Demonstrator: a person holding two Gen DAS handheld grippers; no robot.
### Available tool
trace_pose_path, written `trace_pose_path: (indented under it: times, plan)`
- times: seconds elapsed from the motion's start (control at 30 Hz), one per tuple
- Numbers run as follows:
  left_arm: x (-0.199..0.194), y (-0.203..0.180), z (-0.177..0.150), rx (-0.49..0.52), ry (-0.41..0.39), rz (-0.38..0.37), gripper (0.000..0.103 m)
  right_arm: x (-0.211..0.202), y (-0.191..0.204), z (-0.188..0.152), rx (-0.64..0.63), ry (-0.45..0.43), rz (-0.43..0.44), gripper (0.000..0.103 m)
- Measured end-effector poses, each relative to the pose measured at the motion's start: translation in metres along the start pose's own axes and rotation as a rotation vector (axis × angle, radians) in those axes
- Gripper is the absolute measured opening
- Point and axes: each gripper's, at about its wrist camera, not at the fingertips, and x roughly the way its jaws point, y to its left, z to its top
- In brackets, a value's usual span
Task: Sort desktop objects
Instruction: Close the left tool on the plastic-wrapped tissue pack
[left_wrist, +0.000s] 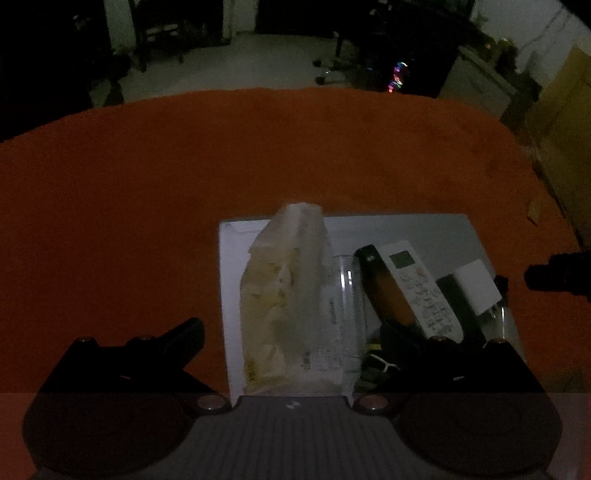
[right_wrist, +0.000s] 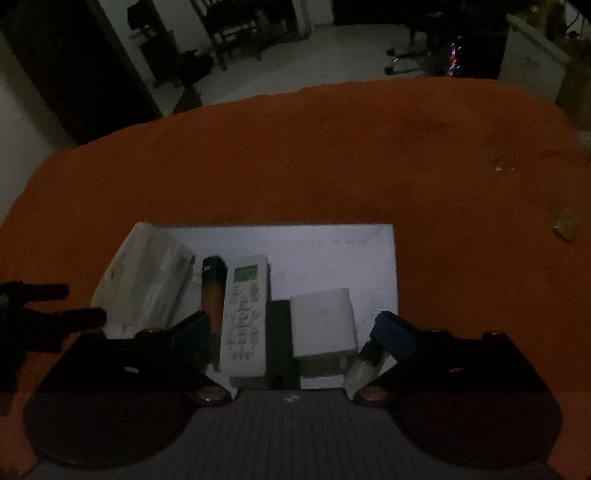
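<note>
A: What's the biggest thing in view?

B: The bench (left_wrist: 184, 177), covered in orange cloth, running far ahead of both hand-held grippers. On it lies a shallow white tray (right_wrist: 332, 251), just ahead of each of them.

A: And inside the tray?

B: From the left wrist view, a crinkled clear bag (left_wrist: 284, 295) of pale yellow contents sits directly between the left hand-held gripper (left_wrist: 291, 332)'s fingers, standing up at a tilt. Its fingers are spread wide, one each side of the bag; I cannot tell whether either one touches it.

A: What's next in size?

B: A white remote control (right_wrist: 245, 317) lies lengthwise, ahead of the right hand-held gripper (right_wrist: 291, 328) and toward its left finger. Just left of the remote, side by side with it, is a dark bottle with amber liquid (right_wrist: 213, 295). To the remote's right is a dark flat object (right_wrist: 280, 332), then a white charger block (right_wrist: 325, 321), close to the right finger.

A: The right one's state?

B: Spread wide open, holding nothing. A small clear vial (right_wrist: 364, 365) lies under its right finger.

A: Anything smaller?

B: A little tan scrap (right_wrist: 565, 223) on the cloth, well off to the right.
</note>
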Motion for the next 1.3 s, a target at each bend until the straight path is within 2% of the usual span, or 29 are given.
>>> trace_pose_path:
  times: [0.07, 0.13, 0.3, 0.37, 0.57, 0.67, 0.83, 0.93, 1.13, 1.17, 1.2, 1.23, 1.27, 1.3]
  plan:
    - [0.004, 0.003, 0.0, -0.002, 0.009, -0.008, 0.103, 0.002, -0.004, -0.002, 0.01, 0.006, -0.008, 0.098]
    - [0.004, 0.003, 0.0, 0.015, 0.019, 0.013, 0.102, 0.005, -0.011, -0.004, 0.032, 0.013, -0.025, 0.093]
    - [0.013, 0.004, 0.0, 0.049, 0.026, 0.057, 0.103, 0.023, -0.032, -0.013, 0.109, 0.087, -0.069, 0.072]
    - [0.019, 0.005, 0.0, 0.054, 0.011, 0.073, 0.102, 0.03, -0.039, -0.019, 0.132, 0.115, -0.086, 0.068]
    - [0.03, 0.0, 0.003, 0.034, 0.02, 0.052, 0.102, 0.046, -0.055, -0.028, 0.192, 0.17, -0.108, 0.036]
    - [0.04, -0.007, 0.006, 0.043, 0.038, 0.06, 0.102, 0.051, -0.057, -0.03, 0.198, 0.184, -0.11, 0.032]
    - [0.046, -0.018, 0.009, 0.07, 0.025, 0.125, 0.103, 0.052, -0.055, -0.027, 0.217, 0.159, -0.126, 0.036]
    - [0.049, -0.022, 0.011, 0.067, 0.041, 0.129, 0.103, 0.055, -0.051, -0.025, 0.219, 0.154, -0.141, 0.036]
    - [0.06, -0.023, 0.012, 0.049, 0.09, 0.195, 0.102, 0.059, -0.038, -0.019, 0.166, 0.143, -0.18, 0.037]
    - [0.062, -0.022, 0.012, 0.039, 0.099, 0.201, 0.1, 0.059, -0.036, -0.018, 0.152, 0.142, -0.183, 0.036]
    - [0.062, -0.021, 0.011, 0.028, 0.105, 0.197, 0.085, 0.059, -0.034, -0.018, 0.137, 0.142, -0.186, 0.031]
    - [0.062, -0.018, 0.011, 0.014, 0.111, 0.174, 0.06, 0.06, -0.032, -0.017, 0.122, 0.142, -0.188, 0.028]
    - [0.061, -0.015, 0.01, -0.004, 0.121, 0.145, 0.05, 0.061, -0.031, -0.019, 0.107, 0.158, -0.174, 0.021]
    - [0.059, -0.012, 0.01, -0.025, 0.124, 0.115, 0.04, 0.062, -0.029, -0.02, 0.093, 0.172, -0.161, 0.021]
